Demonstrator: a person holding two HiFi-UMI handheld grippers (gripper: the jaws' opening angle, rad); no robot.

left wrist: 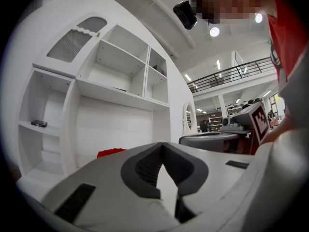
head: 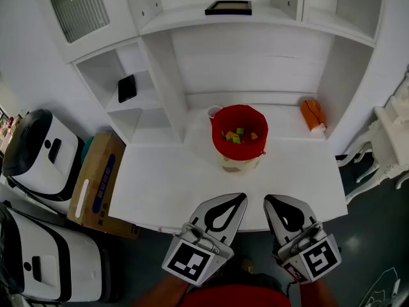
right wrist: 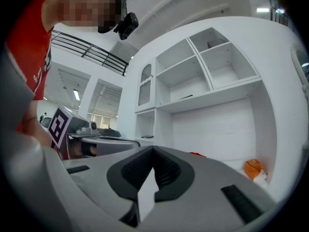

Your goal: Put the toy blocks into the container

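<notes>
A red container stands on the white desk near its back, with several coloured toy blocks inside. My left gripper sits at the desk's front edge, jaws shut and empty, pointing toward the container. Beside it on the right, my right gripper is also shut with nothing in it. In the left gripper view, the left gripper hides most of the red container. In the right gripper view, only a sliver of the container shows past the right gripper.
An orange toy lies at the desk's back right, also seen as an orange toy in the right gripper view. A small white cup stands behind the container. White shelves rise around the desk. A cardboard box and white machines stand on the left.
</notes>
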